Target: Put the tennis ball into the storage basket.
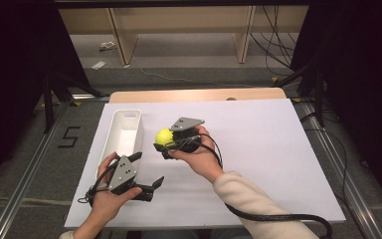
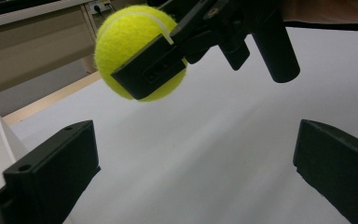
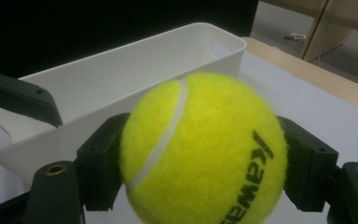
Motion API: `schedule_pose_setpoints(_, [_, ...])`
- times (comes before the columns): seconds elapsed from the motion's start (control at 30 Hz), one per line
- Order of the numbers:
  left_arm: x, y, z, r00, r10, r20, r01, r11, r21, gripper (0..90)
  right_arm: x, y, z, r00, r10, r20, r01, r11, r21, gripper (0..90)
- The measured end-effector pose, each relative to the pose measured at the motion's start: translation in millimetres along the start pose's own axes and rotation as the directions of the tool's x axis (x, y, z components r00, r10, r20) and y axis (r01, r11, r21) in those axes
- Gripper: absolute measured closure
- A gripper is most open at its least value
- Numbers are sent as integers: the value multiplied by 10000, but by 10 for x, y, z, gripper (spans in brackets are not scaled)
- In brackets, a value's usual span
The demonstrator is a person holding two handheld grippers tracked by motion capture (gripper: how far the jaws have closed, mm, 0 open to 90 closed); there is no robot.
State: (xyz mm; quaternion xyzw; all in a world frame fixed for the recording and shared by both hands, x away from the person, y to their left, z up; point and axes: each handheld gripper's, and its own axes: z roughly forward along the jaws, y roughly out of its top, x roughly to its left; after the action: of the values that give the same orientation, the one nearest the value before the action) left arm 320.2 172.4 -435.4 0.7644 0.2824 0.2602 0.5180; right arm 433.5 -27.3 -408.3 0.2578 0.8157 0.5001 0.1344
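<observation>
The white worktop (image 1: 258, 149) stretched wide under the high view, a wooden strip along its far edge. Over at nine o'clock lay the long white bin (image 1: 124, 132), open side up, running toward twelve. Just right of it, near the centre, the right gripper (image 1: 165, 144) was held off the surface with its jaws clamped on either side of the yellow tennis ball (image 3: 204, 151), black lettering showing on the felt. Down at seven o'clock the left gripper (image 1: 149, 172) sat low, jaws spread wide apart and holding nothing, pointed toward the ball (image 2: 137, 51).
</observation>
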Motion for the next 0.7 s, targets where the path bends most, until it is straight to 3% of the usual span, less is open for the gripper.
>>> schedule_pose_setpoints(0.7, [5,5,-2,9998,143,-137,-144,9999,-14,0,37,173,106,10000,-23,-11,23,9999,-160,273])
